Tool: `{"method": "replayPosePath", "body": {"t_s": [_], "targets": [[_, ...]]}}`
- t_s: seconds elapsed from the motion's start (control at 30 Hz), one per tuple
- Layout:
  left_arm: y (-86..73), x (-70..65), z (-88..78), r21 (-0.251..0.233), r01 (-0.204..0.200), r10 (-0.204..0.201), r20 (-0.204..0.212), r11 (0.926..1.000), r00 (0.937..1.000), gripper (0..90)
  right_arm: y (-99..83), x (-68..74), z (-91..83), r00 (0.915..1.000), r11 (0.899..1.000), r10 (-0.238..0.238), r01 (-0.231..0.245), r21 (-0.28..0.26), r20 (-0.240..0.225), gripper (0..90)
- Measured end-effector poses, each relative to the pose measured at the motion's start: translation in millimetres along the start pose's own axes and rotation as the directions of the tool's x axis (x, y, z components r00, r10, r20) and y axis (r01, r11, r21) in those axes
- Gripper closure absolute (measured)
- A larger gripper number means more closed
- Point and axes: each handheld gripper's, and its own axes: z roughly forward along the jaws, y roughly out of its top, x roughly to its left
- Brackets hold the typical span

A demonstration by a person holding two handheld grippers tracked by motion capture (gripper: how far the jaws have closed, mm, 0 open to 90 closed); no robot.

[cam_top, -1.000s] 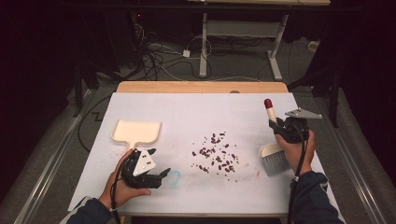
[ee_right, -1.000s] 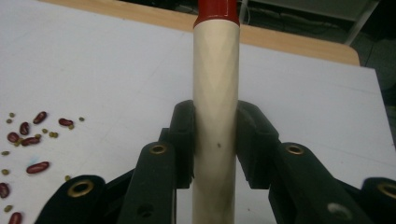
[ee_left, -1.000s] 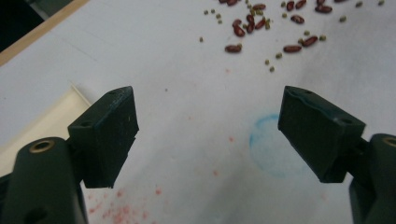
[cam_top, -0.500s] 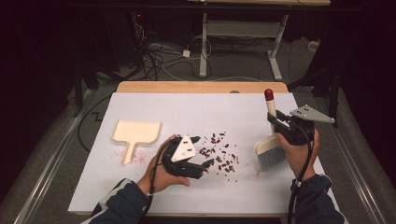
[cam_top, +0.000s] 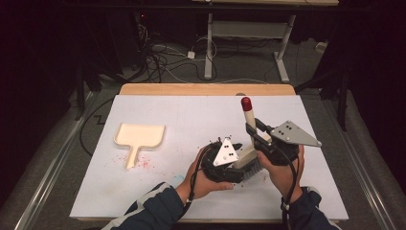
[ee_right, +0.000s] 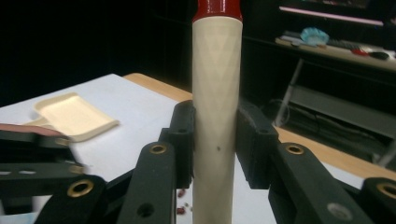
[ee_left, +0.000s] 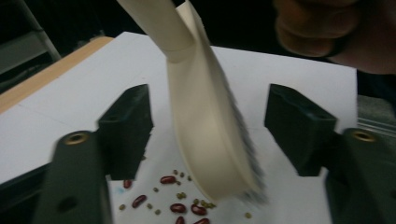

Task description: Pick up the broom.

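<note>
A cream brush (cam_top: 248, 117) with a red-capped handle stands tilted over the white table, bristles down. My right gripper (cam_top: 256, 135) is shut on its handle (ee_right: 217, 116), pads pressing both sides (ee_right: 217, 135). In the left gripper view my left gripper (ee_left: 210, 126) straddles the brush head (ee_left: 210, 140). Its jaws have just been closing, and a gap still shows on each side. Red beans (ee_left: 180, 206) and smaller seeds lie on the table below the bristles. In the high view my left gripper (cam_top: 234, 168) sits low against the brush head (cam_top: 246, 157).
A cream dustpan (cam_top: 140, 135) lies flat at the table's left, handle toward me, with faint reddish marks beside it; it also appears in the right gripper view (ee_right: 70, 114). The white table (cam_top: 191, 110) has a wooden far edge. Desk legs and cables stand beyond.
My left gripper has crossed from beside the dustpan to the brush head and its jaws have narrowed. The right gripper brought the brush left toward the middle, over the scattered beans.
</note>
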Motion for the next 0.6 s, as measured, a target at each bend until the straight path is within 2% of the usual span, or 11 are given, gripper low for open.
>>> {"method": "replayPosePath", "body": {"t_s": [0.1, 0.2, 0.3, 0.33, 0.4, 0.43, 0.5, 0.53, 0.6], "targets": [[-6.4, 10.7, -3.4, -0.002, 0.021, -0.021, 0.038, 0.9998, 0.9991, 48.7, 2.0, 8.6, -2.9, 0.9998, 1.0, -0.008, 0.008, -0.022, -0.019, 70.4], [-8.6, 14.2, -5.0, 0.0, 0.024, -0.024, 0.033, 0.9997, 0.9992, 57.0, 2.3, 14.6, -4.2, 0.9996, 0.999, -0.01, 0.009, -0.035, -0.026, 70.4], [-11.2, 18.1, -7.8, 0.008, 0.016, -0.016, 0.024, 0.9998, 0.9996, 58.9, 2.1, 16.7, -4.7, 0.9997, 0.999, -0.006, 0.005, -0.039, -0.024, 70.3], [-12.5, 21.4, -9.3, 0.019, 0.015, -0.016, 0.035, 0.9997, 0.9993, 60.1, 2.7, 17.1, -3.9, 0.9992, 0.999, -0.019, 0.018, -0.028, -0.034, 70.2], [-12.7, 23.0, -10.5, 0.025, 0.01, -0.011, 0.034, 0.9996, 0.9994, 61.4, 2.0, 15.6, -4.6, 0.9988, 1.0, -0.006, 0.005, -0.031, -0.048, 70.1], [-12.9, 27.1, -13.4, 0.043, 0.002, -0.004, 0.035, 0.9991, 0.9994, 62.1, 1.7, 14.7, -4.7, 0.9982, 0.999, -0.01, 0.008, -0.032, -0.059, 69.9], [-13.7, 29.1, -15.1, 0.045, 0.0, -0.002, 0.035, 0.999, 0.9994, 63.5, 1.4, 12.1, -5.1, 0.9966, 1.0, -0.005, 0.002, -0.031, -0.082, 69.6], [-16.3, 32.0, -18.5, 0.046, -0.001, 0.0, 0.021, 0.9989, 0.9998, 64.1, 1.2, 10.1, -5.1, 0.9939, 1.0, -0.004, 0.001, -0.028, -0.11, 69.6], [-17.7, 34.3, -20.3, 0.05, 0.01, -0.011, 0.028, 0.9987, 0.9996, 65.6, 0.2, 6.0, -5.3, 0.9876, 1.0, -0.007, 0.004, -0.023, -0.157, 68.9]]}}
